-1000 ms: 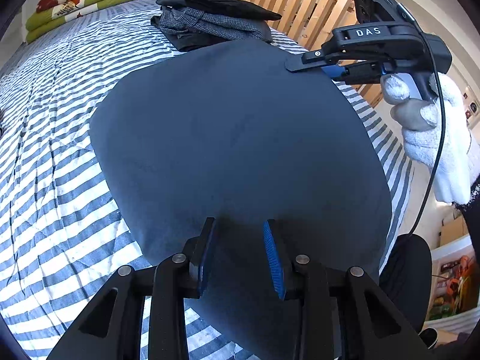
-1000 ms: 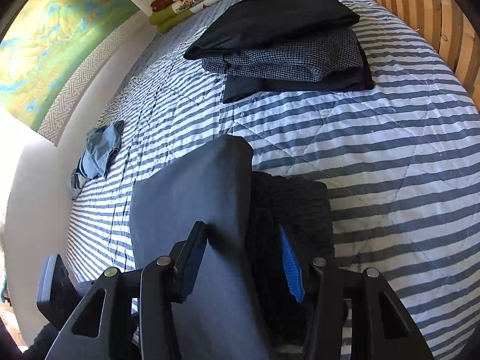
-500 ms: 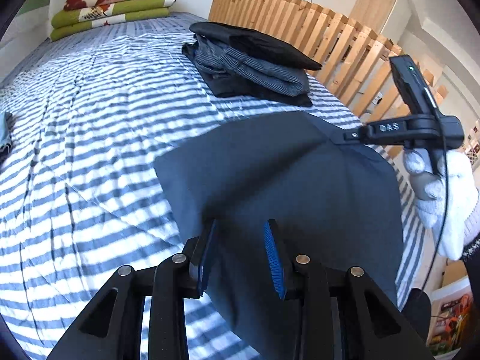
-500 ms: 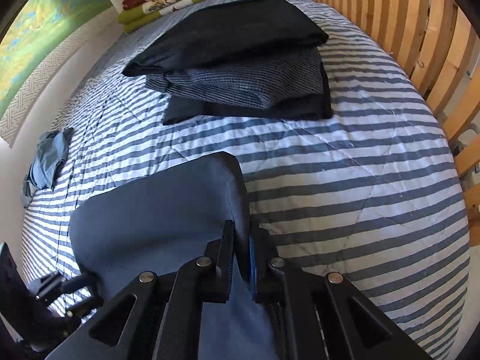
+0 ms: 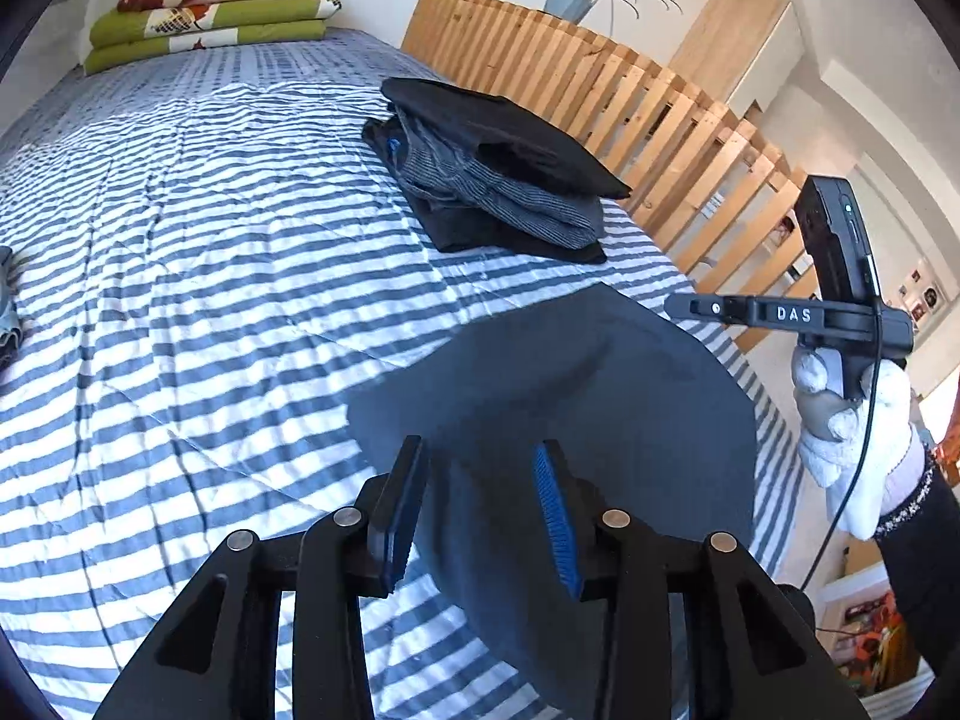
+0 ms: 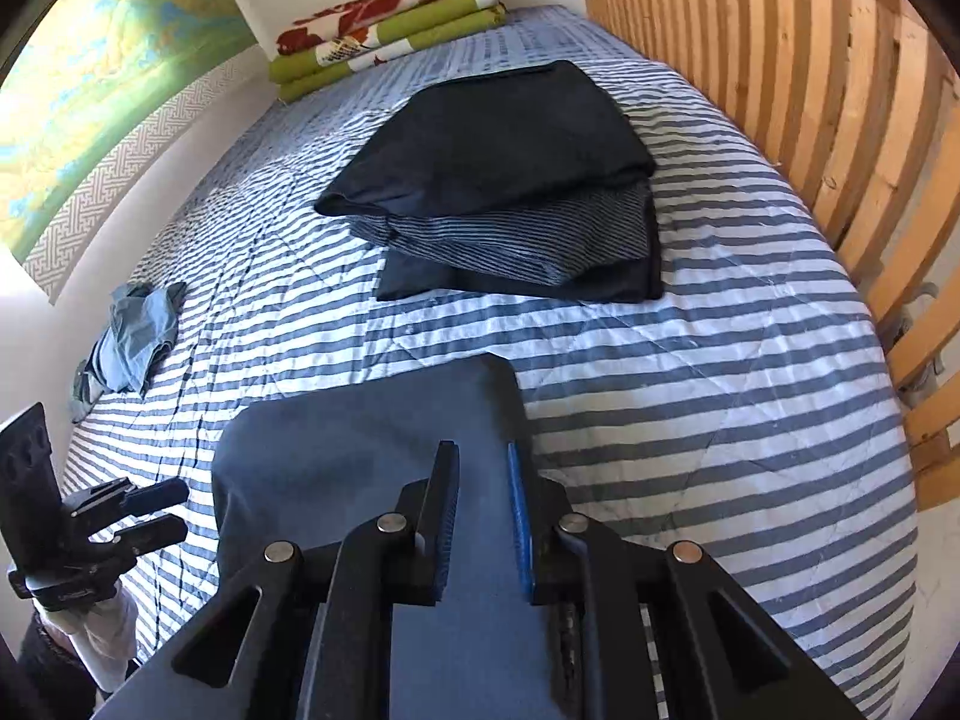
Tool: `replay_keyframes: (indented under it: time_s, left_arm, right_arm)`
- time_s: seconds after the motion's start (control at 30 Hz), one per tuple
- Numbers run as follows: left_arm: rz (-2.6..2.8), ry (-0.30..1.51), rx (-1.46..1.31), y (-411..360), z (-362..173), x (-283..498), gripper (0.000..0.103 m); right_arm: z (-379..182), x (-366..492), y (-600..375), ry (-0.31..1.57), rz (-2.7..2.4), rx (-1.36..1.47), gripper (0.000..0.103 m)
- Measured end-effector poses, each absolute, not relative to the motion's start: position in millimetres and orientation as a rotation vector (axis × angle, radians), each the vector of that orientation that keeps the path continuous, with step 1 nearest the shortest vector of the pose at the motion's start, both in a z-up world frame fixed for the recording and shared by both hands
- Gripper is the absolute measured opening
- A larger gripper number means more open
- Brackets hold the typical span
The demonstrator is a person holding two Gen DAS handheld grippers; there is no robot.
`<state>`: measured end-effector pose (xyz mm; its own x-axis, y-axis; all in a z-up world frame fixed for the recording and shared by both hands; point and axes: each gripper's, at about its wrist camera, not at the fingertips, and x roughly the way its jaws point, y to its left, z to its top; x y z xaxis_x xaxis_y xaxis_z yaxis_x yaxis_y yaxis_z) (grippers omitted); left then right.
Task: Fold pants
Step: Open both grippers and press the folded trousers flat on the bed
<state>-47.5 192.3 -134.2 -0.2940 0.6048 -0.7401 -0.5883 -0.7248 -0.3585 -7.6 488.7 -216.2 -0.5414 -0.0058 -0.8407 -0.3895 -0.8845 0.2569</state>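
Pants (image 6: 360,456), folded dark blue, lay at the near edge of the striped bed (image 6: 720,396). Left gripper (image 5: 480,504) stood spread, its jaws having just opened, pads clear of the cloth. Right gripper (image 6: 483,516), narrowly parted after just opening, hovered over the fold without pinching it.

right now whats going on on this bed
A person with a handheld gripper in each hand is folding dark grey pants on the striped bed. The right gripper sits over the pants' near edge, its jaws just reopened a little and not clearly pinching the cloth. The left gripper hangs open above the pants, holding nothing. A stack of folded clothes lies further up the bed.
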Motion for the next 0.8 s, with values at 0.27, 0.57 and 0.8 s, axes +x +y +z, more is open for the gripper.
replay_keyframes:
  time_s: [0.27,0.57,0.8]
  left_arm:
    - [2.038,0.030,-1.380,204.0,-194.2,-101.9,0.048]
    - [2.070,-0.027,-1.263,184.5,-155.2,-85.8,0.045]
    - [2.085,-0.003,-1.242,173.4,-147.9,-76.7,0.045]
  right_arm:
    - [-276.9,-44.2,482.1,0.361,2.299,-1.537,0.024]
    - [-230.3,2.1,352.3,0.396,2.738,-1.591,0.026]
    - [-253.9,18.0,330.5,-0.011,2.537,-1.552,0.023]
